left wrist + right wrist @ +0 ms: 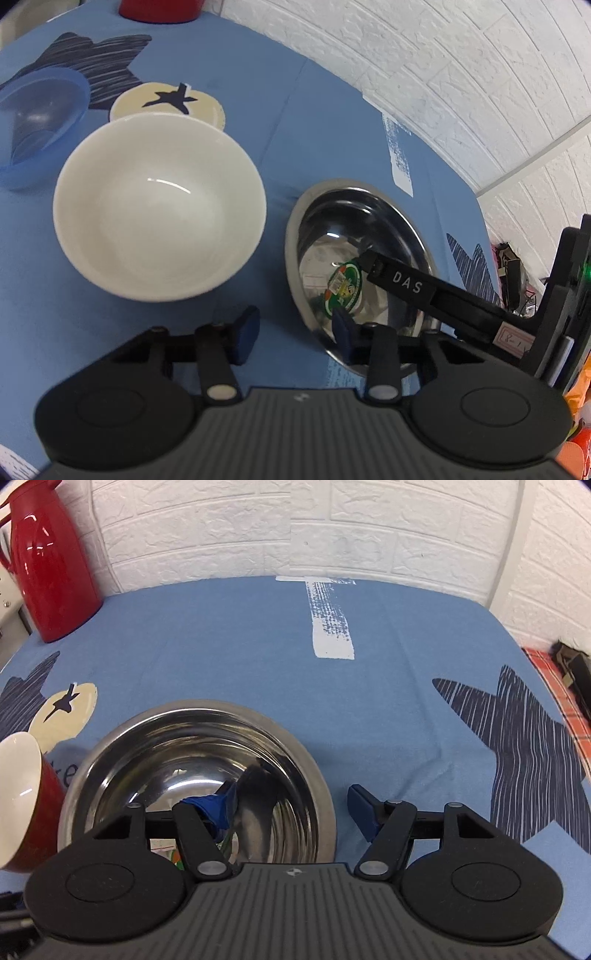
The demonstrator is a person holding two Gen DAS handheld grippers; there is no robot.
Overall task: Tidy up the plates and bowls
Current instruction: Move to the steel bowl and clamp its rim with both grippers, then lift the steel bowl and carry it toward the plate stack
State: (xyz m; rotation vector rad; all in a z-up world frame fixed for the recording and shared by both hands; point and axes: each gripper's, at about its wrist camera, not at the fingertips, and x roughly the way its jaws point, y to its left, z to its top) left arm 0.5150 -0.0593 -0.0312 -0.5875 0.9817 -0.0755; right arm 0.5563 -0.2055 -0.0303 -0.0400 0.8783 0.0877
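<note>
Key relation: the right gripper (291,808) straddles the near right rim of the round stainless-steel bowl (195,746), left pad inside, right pad outside; fingers apart, not yet gripping.
Nearer hand: the right, by my reading; the left gripper (293,334) hangs at lower centre of its frame, fingers apart, holding nothing.
Steel bowl: lower centre-left in the right view; mirror-smooth, thin flat lip, sticker inside.
White ceramic bowl (159,206): centre-left in the left view, glossy, red outside, just beside the steel one.
Translucent blue plastic bowl (37,122): far left.
Blue printed tablecloth (258,635): soft, flat.
</note>
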